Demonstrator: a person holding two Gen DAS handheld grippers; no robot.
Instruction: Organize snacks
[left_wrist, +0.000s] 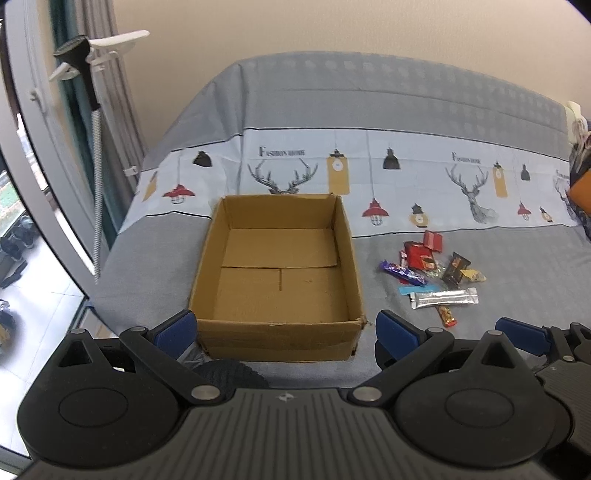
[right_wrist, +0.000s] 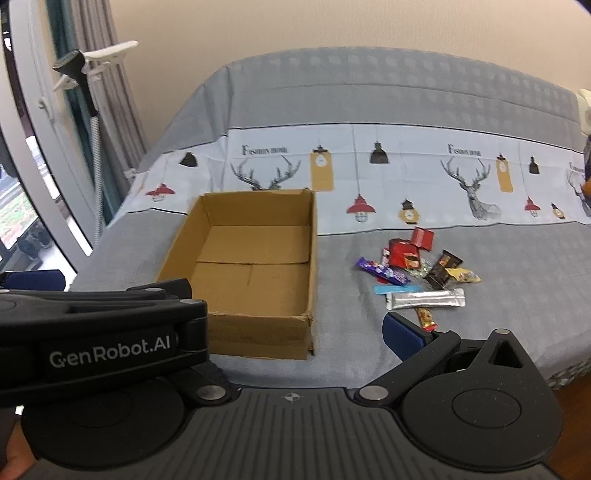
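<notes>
Mixed foil snack wrappers (left_wrist: 434, 275) piled beside empty cardboard box (left_wrist: 277, 325).

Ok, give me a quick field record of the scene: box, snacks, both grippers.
box: open cardboard box, nothing inside, on the bed cover
snacks: loose pile on the cover, to the right of the box, none boxed yet
nearest snack: silver bar at the pile's near edge
left gripper: jaws open, empty, near the box's front wall
right gripper: jaws open, empty
</notes>
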